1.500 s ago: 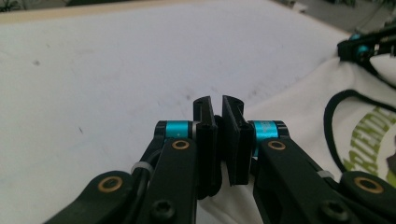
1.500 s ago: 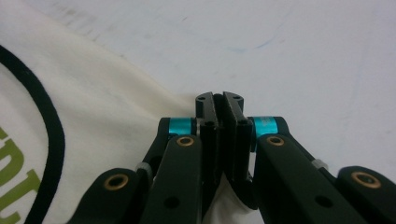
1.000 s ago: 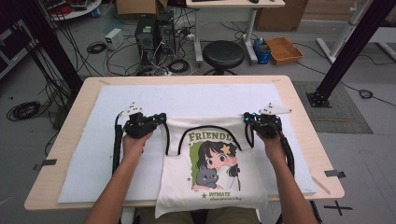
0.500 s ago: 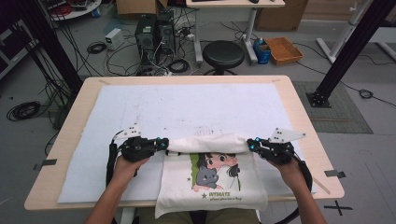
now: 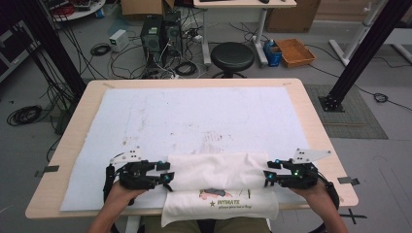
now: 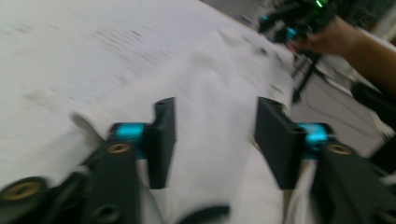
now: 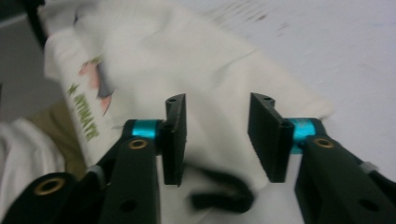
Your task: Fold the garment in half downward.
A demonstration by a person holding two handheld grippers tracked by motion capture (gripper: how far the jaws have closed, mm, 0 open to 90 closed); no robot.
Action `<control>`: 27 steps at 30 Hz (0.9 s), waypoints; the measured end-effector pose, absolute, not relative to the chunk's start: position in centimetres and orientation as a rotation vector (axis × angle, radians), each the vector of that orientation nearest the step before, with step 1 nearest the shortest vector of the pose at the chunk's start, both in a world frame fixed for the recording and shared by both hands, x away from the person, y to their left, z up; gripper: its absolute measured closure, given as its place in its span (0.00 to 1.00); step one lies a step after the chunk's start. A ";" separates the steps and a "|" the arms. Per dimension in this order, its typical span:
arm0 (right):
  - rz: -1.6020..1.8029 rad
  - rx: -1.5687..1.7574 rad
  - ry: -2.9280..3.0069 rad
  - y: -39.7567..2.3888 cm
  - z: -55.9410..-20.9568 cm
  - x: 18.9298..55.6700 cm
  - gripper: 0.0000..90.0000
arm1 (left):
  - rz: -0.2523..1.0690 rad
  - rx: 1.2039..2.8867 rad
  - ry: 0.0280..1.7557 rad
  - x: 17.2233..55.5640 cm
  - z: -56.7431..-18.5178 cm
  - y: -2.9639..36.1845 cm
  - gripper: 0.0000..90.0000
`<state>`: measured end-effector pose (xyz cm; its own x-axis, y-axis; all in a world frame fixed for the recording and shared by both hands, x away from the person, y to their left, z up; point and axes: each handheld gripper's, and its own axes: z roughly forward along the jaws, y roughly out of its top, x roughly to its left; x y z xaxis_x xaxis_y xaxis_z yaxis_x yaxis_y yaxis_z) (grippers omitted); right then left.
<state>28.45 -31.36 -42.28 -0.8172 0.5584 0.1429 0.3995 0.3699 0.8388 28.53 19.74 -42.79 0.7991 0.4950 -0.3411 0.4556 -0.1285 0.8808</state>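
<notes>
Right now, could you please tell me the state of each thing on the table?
Bag: folded over, lower edge hanging off the near table edge.
Left gripper: jaws just opened, apart over the fold.
Right gripper: jaws just opened, apart over the fold.
Mat: flat, stained.

A black stool (image 5: 233, 56) is standing beyond the table (image 5: 311, 111); cables (image 5: 104, 48) are lying around a computer tower (image 5: 152, 35).

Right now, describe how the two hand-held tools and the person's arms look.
Both the left tool and the right tool are black, with two flat black jaws on bright blue collars and brass-coloured screw heads on the links. Each carries a pale grey three-cornered plate on top and small blue-green lights. The right tool's jaw faces are ribbed. A black cable trails from each. The forearms are bare, without sleeves.
</notes>
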 end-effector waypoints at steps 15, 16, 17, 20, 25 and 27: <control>1.102 1.175 2.380 -28.1 -44.7 33.9 0.48 | 0.200 1.930 1.061 33.9 -45.3 18.4 0.37; 1.080 1.150 2.387 -27.9 -45.0 33.7 0.50 | 0.197 1.946 1.032 33.8 -45.3 18.3 0.38; 1.084 1.127 2.388 -27.9 -45.0 33.6 0.56 | 0.203 1.963 1.013 33.6 -45.3 18.1 0.45; 1.096 1.043 2.431 -27.8 -44.9 33.2 0.79 | 0.234 2.032 0.957 33.3 -45.1 17.6 0.82; 1.089 1.062 2.438 -27.6 -44.3 33.2 0.90 | 0.247 1.985 0.951 33.2 -44.3 18.1 0.97; 1.123 1.075 2.406 -28.0 -43.9 33.7 0.91 | 0.233 1.925 0.963 33.7 -43.7 18.8 0.97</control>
